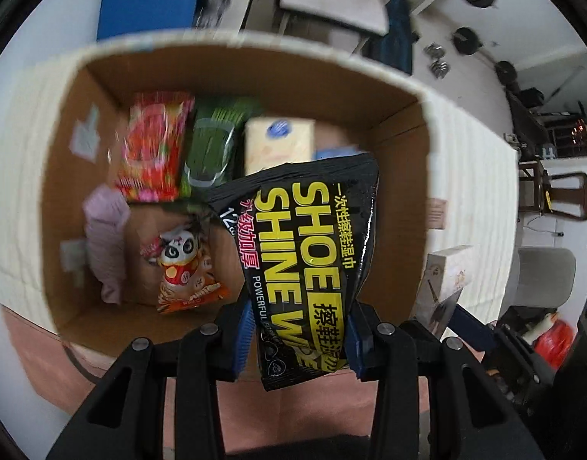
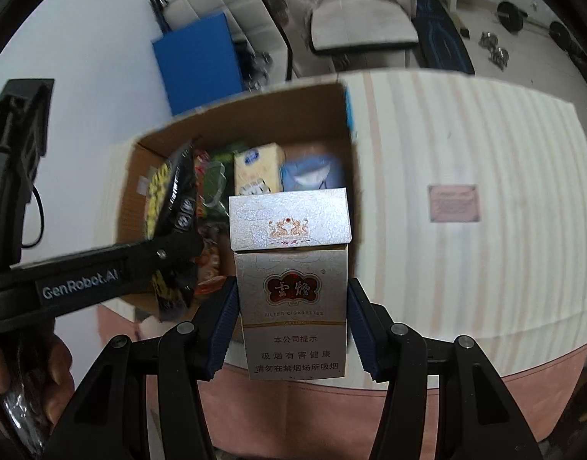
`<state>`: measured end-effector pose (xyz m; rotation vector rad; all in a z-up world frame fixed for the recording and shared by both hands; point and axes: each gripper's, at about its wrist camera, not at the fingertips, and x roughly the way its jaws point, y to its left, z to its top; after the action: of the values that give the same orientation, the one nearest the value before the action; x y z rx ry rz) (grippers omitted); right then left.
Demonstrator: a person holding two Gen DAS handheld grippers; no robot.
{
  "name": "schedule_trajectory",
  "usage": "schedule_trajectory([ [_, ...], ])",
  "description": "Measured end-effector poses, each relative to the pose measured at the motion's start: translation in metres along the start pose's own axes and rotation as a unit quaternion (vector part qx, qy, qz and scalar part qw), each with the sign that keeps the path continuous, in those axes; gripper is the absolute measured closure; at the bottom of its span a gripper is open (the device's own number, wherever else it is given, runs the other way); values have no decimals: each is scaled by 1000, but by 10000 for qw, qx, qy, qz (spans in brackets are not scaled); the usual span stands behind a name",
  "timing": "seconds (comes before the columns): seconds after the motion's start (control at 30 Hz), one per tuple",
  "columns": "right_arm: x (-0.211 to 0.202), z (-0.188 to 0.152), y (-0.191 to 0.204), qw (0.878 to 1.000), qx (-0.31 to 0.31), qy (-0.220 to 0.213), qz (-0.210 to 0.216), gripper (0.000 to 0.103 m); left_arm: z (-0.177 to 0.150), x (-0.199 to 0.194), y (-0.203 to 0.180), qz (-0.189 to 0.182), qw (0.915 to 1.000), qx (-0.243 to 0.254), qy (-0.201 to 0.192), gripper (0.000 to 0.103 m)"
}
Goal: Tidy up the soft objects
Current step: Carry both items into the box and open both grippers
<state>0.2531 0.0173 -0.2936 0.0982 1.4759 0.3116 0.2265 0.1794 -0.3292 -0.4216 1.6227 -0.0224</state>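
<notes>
My left gripper (image 1: 299,329) is shut on a black shoe-shine wipes pack (image 1: 312,253) and holds it over the open cardboard box (image 1: 255,73). The box holds a red snack bag (image 1: 153,149), a green pack (image 1: 211,149), a yellow tissue pack (image 1: 280,143), a pink cloth (image 1: 105,237) and a panda snack bag (image 1: 182,264). My right gripper (image 2: 291,322) is shut on a silver cigarette box (image 2: 291,287) with its lid flipped open, just in front of the cardboard box (image 2: 255,115). The left gripper and the wipes pack (image 2: 174,207) also show in the right wrist view.
The box stands on a table with a cream striped cloth (image 2: 466,172). A pale blue pack (image 2: 312,172) lies in the box's right corner. A small brown card (image 2: 452,203) lies on the cloth to the right. A blue mat (image 2: 197,61), benches and weights are beyond the table.
</notes>
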Motion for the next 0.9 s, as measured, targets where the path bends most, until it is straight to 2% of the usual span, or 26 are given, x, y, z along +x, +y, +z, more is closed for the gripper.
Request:
schedule_trajectory([
  [0.13, 39, 4, 8, 9993, 67, 271, -233, 46, 9, 30, 15, -22, 9995, -91, 317, 66],
  [0.33, 77, 8, 4, 9976, 71, 477, -491, 46, 13, 45, 17, -21, 9988, 58, 480, 66],
  [0.47, 90, 9, 1, 9965, 70, 620, -554, 44, 14, 44, 14, 295, 9981, 184, 514, 62],
  [0.53, 92, 10, 1, 9955, 106, 731, -590, 41, 14, 41, 11, 450, 9975, 267, 466, 60],
  [0.6, 89, 9, 1, 9957, 113, 652, -642, 29, 14, 36, 11, 494, 9974, 303, 420, 58],
  [0.73, 80, 6, 6, 9955, 101, 579, -747, 27, 12, 20, 13, 571, 9976, 326, 202, 56],
  [0.83, 71, 5, 8, 9953, 95, 513, -817, 24, 9, 6, 17, 618, 9976, 296, 7, 49],
  [0.9, 66, 5, 10, 9946, 63, 464, -926, 24, 7, -3, 21, 641, 9975, 282, -131, 41],
])
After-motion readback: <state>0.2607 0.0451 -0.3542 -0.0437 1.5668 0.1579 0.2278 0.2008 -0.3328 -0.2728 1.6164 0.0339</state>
